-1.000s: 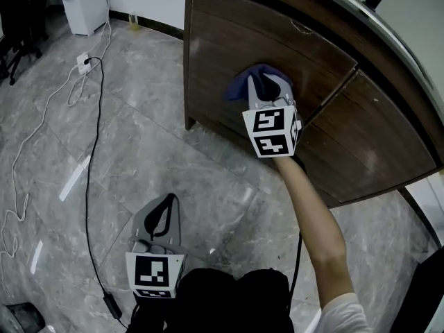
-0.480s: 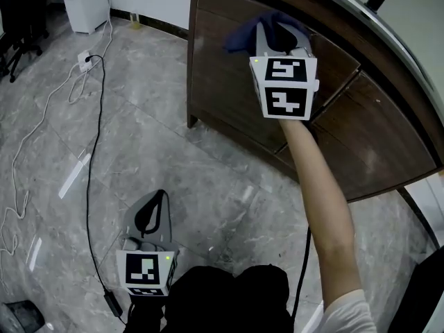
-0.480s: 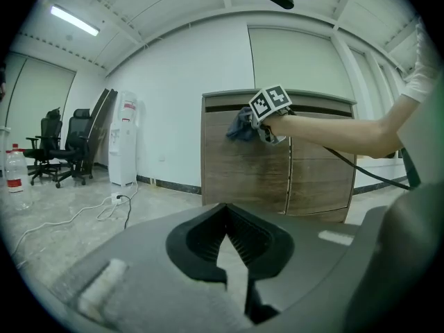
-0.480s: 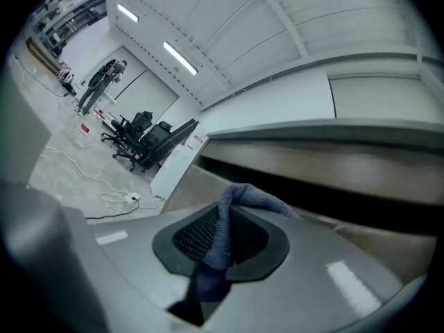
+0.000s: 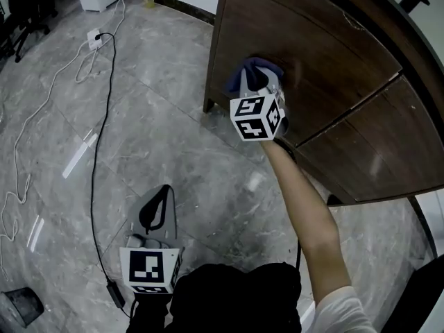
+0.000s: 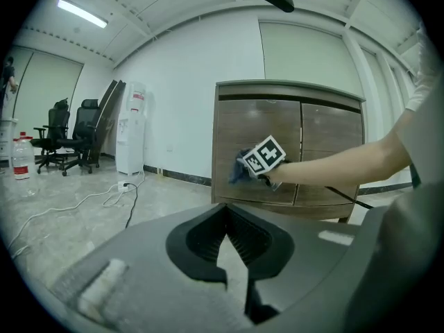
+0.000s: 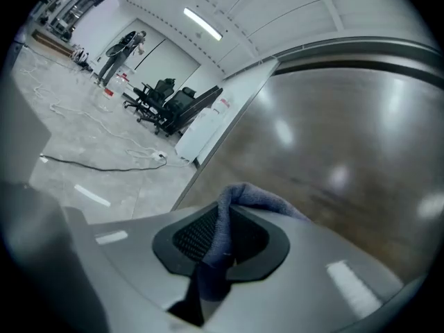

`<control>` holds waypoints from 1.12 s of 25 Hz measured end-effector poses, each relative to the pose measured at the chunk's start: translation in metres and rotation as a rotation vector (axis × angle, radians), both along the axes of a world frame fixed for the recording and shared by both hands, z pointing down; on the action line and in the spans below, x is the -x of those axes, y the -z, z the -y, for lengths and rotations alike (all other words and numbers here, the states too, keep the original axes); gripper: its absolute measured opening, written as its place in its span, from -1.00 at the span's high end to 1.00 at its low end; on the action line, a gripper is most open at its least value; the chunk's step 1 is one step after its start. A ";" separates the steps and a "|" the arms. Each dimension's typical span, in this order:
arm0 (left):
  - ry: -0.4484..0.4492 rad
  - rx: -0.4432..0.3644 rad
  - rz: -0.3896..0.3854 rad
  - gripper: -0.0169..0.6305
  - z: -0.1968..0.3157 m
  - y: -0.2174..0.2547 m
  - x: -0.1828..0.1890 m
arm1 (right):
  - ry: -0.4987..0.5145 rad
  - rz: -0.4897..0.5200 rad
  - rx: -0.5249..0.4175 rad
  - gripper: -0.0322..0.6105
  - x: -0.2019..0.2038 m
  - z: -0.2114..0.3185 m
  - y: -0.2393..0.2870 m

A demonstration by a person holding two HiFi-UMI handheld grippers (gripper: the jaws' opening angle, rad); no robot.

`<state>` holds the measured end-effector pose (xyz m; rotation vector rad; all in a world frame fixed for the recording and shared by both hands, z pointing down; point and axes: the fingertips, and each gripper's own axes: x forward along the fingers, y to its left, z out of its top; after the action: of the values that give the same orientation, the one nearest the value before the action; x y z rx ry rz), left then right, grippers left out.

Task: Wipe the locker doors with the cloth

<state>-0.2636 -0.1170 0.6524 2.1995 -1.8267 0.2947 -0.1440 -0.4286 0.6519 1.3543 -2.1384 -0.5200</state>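
Observation:
A blue cloth (image 5: pixel 251 69) is pinched in my right gripper (image 5: pixel 262 82), which is shut on it and presses it flat against the left brown wooden locker door (image 5: pixel 326 54), near that door's lower left part. In the right gripper view the cloth (image 7: pixel 239 200) bulges out between the jaws of the right gripper (image 7: pixel 215 241), right up against the door (image 7: pixel 333 151). My left gripper (image 5: pixel 163 193) hangs low over the floor, well away from the locker, shut and holding nothing. The left gripper view shows the cloth (image 6: pixel 239 171) on the door (image 6: pixel 257 127) from a distance.
A second locker door (image 5: pixel 374 151) adjoins on the right. A black cable (image 5: pixel 104 116) and a white cord with a power strip (image 5: pixel 94 35) run over the grey marble floor. A bin (image 5: pixel 17 304) stands at bottom left. Office chairs (image 6: pixel 76 134) and a water dispenser (image 6: pixel 132 127) stand far off.
My right gripper swept the cloth up the left door, then back down toward its lower left. The left gripper has stayed low and shut.

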 end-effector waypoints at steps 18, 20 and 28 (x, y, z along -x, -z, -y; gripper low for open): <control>0.089 0.056 0.030 0.94 0.004 -0.024 0.037 | 0.020 -0.053 0.207 0.75 0.027 0.011 -0.096; 0.100 0.037 0.034 0.94 0.009 -0.014 0.042 | 0.036 -0.026 0.153 0.75 0.031 0.013 -0.054; 0.124 -0.003 0.050 0.94 0.006 0.013 0.056 | 0.066 0.071 -0.035 0.75 0.049 0.026 0.104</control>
<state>-0.3197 -0.1228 0.6394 2.0869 -1.9812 0.3241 -0.1929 -0.4544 0.5475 1.3434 -2.2477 -0.5457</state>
